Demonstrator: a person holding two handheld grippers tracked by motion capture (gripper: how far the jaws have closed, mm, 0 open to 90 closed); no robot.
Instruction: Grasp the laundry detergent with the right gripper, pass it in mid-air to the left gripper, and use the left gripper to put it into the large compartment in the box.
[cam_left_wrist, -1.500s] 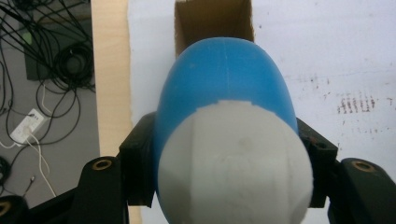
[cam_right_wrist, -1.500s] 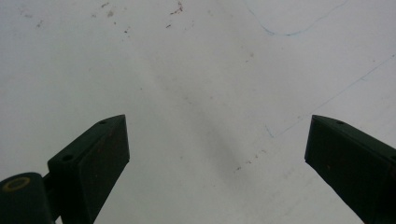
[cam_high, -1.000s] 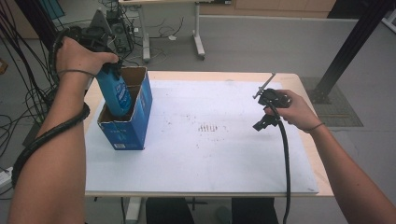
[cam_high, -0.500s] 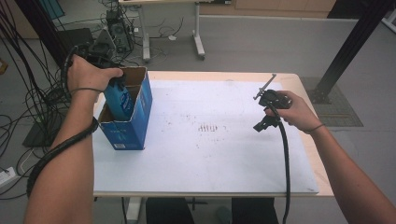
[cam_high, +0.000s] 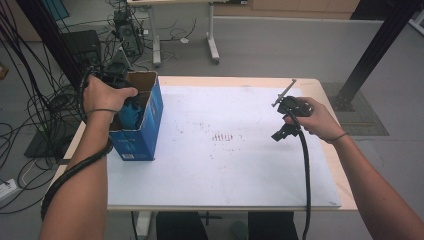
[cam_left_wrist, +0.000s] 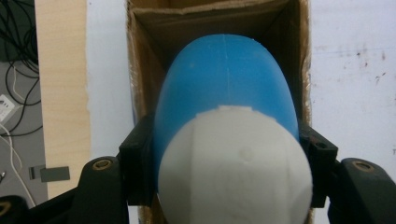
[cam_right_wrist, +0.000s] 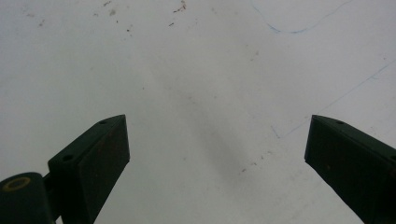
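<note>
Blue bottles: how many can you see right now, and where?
1. The blue bottle with a white end is clamped in the left gripper, partway down inside the cardboard box at the table's left edge. The box bottom is hidden, so more may lie below.

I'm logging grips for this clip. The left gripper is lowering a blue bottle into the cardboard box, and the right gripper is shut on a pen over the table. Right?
Not quite. The right gripper holds nothing: the right gripper view shows its jaws wide apart over the bare white table, no pen between them. The rest stands: the left gripper is clamped on the blue bottle inside the cardboard box.
</note>
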